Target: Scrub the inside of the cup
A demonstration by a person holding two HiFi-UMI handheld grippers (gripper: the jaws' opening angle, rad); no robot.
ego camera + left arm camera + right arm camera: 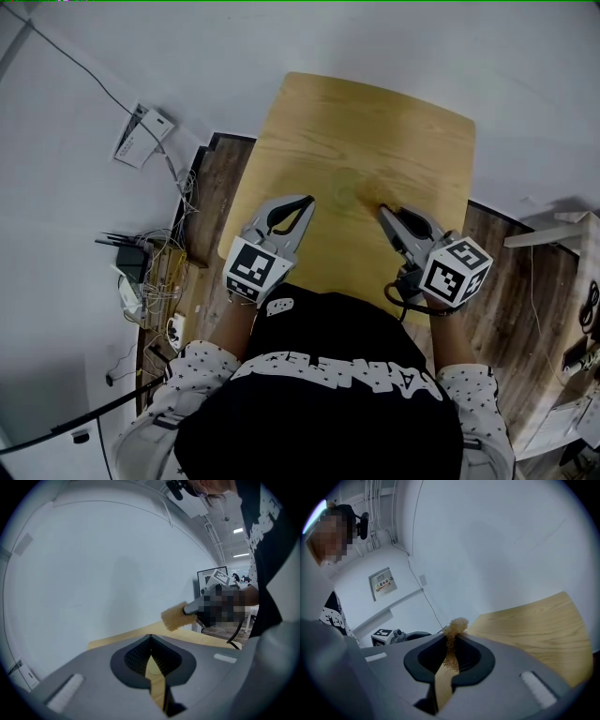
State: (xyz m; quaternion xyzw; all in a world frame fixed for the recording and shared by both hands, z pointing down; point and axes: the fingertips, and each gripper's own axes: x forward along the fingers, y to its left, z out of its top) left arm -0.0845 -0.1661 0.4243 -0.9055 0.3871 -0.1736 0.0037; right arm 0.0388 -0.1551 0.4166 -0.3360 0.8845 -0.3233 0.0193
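No cup shows in any view. My right gripper hovers over the near right part of the wooden table and is shut on a tan scrub sponge, whose frayed end sticks out past the tips. In the left gripper view that sponge shows as a tan block at the end of the right gripper. My left gripper hangs over the near left of the table, shut, with nothing between its jaws. A faint round mark lies on the wood between the two grippers.
The table stands against a white wall. On the floor to the left are tangled cables and a black router, with a white box farther back. A white shelf edge shows at the right.
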